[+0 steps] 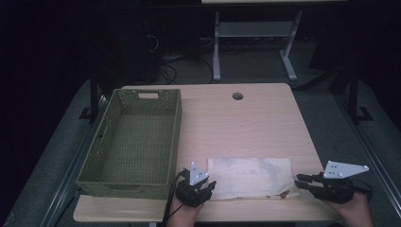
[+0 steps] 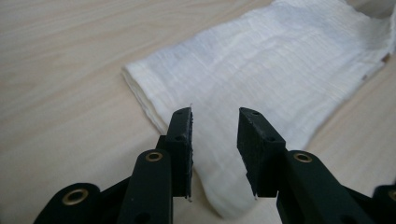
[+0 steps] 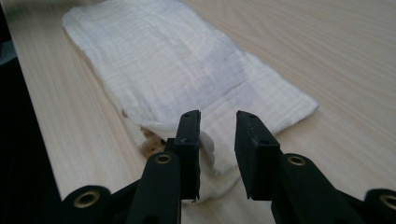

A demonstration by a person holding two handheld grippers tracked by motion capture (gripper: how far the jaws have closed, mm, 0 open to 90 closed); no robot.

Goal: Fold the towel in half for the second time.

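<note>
A folded white cloth (image 1: 253, 177) lies flat near the table's front edge, with a brownish mark at its near right corner. My left gripper (image 1: 204, 187) sits at the cloth's left end, jaws open, its pads over the cloth's (image 2: 261, 79) near corner with nothing clamped. My right gripper (image 1: 302, 181) sits at the cloth's right end, also open, its jaws just above the cloth's (image 3: 173, 60) near right corner. In the left gripper view the left gripper (image 2: 215, 140) shows a gap between its pads. In the right gripper view the right gripper (image 3: 218, 144) shows the same.
An olive-green woven basket (image 1: 106, 142) with cut-out handles stands on the left part of the wooden table (image 1: 236, 123). A round cable hole (image 1: 237, 96) sits near the table's far edge. Another table's white legs (image 1: 216, 47) stand beyond, on a dark floor.
</note>
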